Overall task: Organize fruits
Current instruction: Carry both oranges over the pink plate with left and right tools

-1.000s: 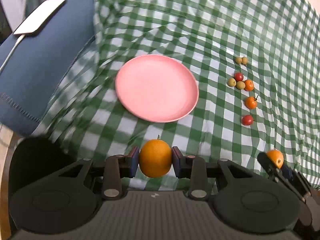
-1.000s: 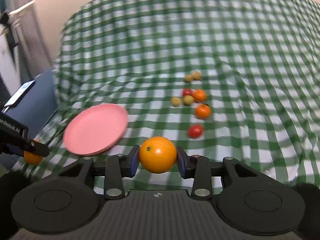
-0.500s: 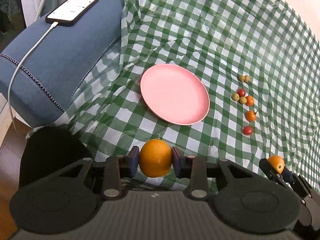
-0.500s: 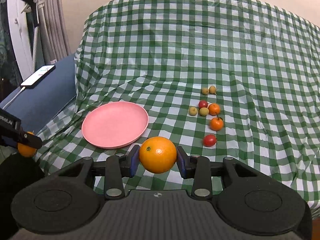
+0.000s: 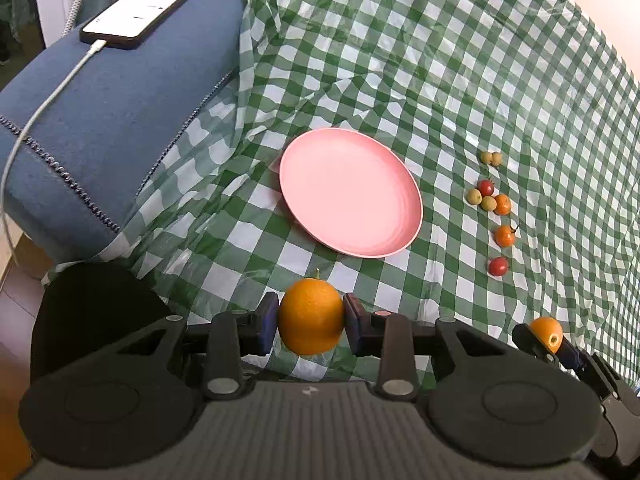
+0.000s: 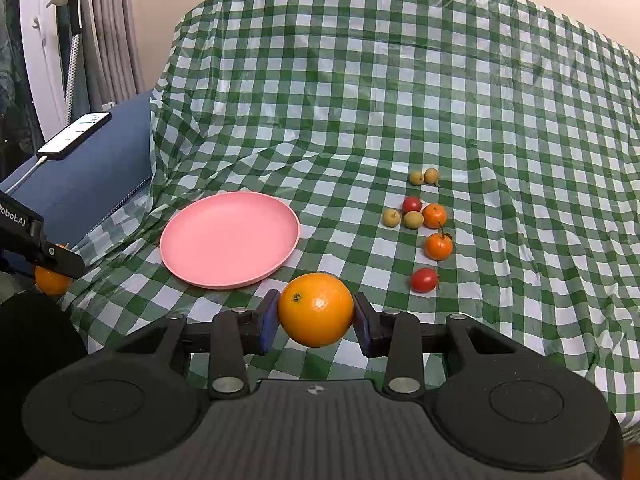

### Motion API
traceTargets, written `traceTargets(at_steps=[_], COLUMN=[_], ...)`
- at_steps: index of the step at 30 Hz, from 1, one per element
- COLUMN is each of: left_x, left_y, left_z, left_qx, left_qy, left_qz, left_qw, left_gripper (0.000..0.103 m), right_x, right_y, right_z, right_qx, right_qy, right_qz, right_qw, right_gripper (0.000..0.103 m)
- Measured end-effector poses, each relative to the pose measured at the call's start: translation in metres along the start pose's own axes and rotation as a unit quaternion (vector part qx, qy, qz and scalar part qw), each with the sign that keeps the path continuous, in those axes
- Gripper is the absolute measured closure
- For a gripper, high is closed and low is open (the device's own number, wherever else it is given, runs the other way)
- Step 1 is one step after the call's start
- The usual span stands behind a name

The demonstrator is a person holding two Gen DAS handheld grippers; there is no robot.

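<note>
My left gripper [image 5: 311, 322] is shut on an orange [image 5: 311, 318] and holds it above the near edge of the green checked cloth. My right gripper [image 6: 316, 314] is shut on a second orange [image 6: 316, 309], also near the front edge. An empty pink plate [image 5: 352, 196] lies ahead of both; it also shows in the right wrist view [image 6: 230, 238]. Several small fruits lie right of the plate: red tomatoes [image 6: 424, 280], small oranges [image 6: 439, 245] and yellow-green ones [image 6: 391, 217]. The right gripper with its orange shows in the left wrist view [image 5: 546, 334].
A blue cushion [image 5: 100, 120] lies left of the cloth with a phone [image 5: 138, 14] on a white cable on top. The cloth [image 6: 400, 100] is wrinkled and drapes over the front edge. A curtain and white stand [image 6: 72, 40] are at far left.
Both grippers have drawn back and up from the cloth with their oranges still held; the plate and small fruits now look farther away and more of the cushion and phone shows.
</note>
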State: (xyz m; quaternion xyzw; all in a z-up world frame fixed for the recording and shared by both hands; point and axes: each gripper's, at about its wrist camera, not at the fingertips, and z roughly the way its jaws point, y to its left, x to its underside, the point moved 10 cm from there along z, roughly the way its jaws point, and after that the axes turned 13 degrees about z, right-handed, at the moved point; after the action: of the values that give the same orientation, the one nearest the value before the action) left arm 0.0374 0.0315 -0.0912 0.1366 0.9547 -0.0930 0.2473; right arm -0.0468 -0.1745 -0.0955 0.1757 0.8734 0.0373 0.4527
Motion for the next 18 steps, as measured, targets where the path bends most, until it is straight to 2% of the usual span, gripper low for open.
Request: traceTargets(at_steps=[9, 18], left_x=[-0.028, -0.053], left_y=[-0.005, -0.007], left_z=[0.021, 0.068], left_qx=[0.009, 0.005], left_qy=[0.000, 0.024], left_qz=[0.010, 0.027], left_qw=[0.9999, 0.9993], left_gripper=[0.064, 0.064], right_x=[-0.023, -0.024], right_y=[0.026, 0.048], right_z=[0.027, 0.075], right_qx=[-0.028, -0.038], right_qy=[-0.002, 0.028], right_qz=[0.005, -0.014], right_qw=[1.000, 0.999], right_gripper=[0.063, 0.063])
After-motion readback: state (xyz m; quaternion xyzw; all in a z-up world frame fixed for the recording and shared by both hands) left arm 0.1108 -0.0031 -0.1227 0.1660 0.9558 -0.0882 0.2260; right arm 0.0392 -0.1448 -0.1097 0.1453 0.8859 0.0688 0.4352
